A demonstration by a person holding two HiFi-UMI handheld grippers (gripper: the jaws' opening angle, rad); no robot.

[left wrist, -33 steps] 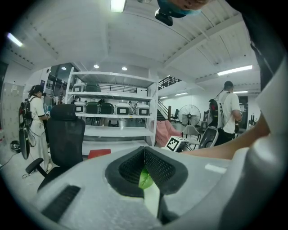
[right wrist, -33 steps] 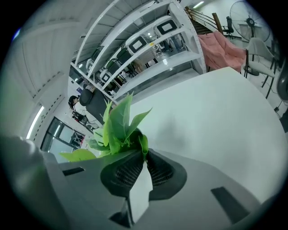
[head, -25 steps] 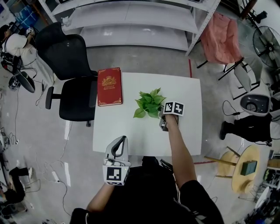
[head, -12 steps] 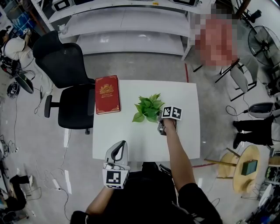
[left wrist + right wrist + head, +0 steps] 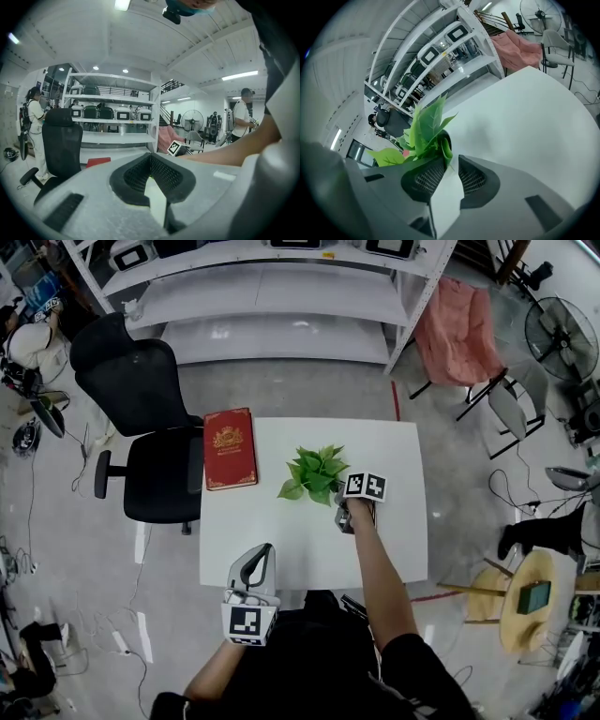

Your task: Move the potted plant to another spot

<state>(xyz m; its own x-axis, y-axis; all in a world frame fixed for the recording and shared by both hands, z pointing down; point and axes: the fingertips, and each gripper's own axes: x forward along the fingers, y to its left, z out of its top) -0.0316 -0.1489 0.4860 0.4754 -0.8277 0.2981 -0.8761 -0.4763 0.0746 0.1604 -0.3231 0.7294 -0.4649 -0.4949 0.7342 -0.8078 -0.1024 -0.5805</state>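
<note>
Right gripper [image 5: 342, 517] is the only thing doing anything since a second ago. Its jaws have just been opening, while the potted plant [image 5: 314, 472] sits on the same spot of the table [image 5: 394, 549] and the left gripper [image 5: 262, 552] hasn't budged.

In the right gripper view there's now a clear slot between the two black, mesh-textured pads [image 5: 472, 178], and white table shows through it. One floppy green leaf [image 5: 445, 149] droops into the gap at the tips, but the pads aren't squeezing it. The pot's dark rim sits just past the tips. So the jaws are loosened and spread a bit, not pinching anything.

The plant is a bunch of bright green, pointed, veined leaves over a small dark pot. It stands around the middle of the square white table, a bit toward the far side, with the right gripper just beside it on the near-right.

Left gripper's pads are pressed together at the tips with nothing in them. It's held at the table's near edge, left of centre. Both grippers have smooth grey plastic shells.

A red hardcover book [image 5: 230, 448] with gold embossing lies flat along the table's far-left edge. A black office chair [image 5: 141, 427] stands right beside it.
</note>
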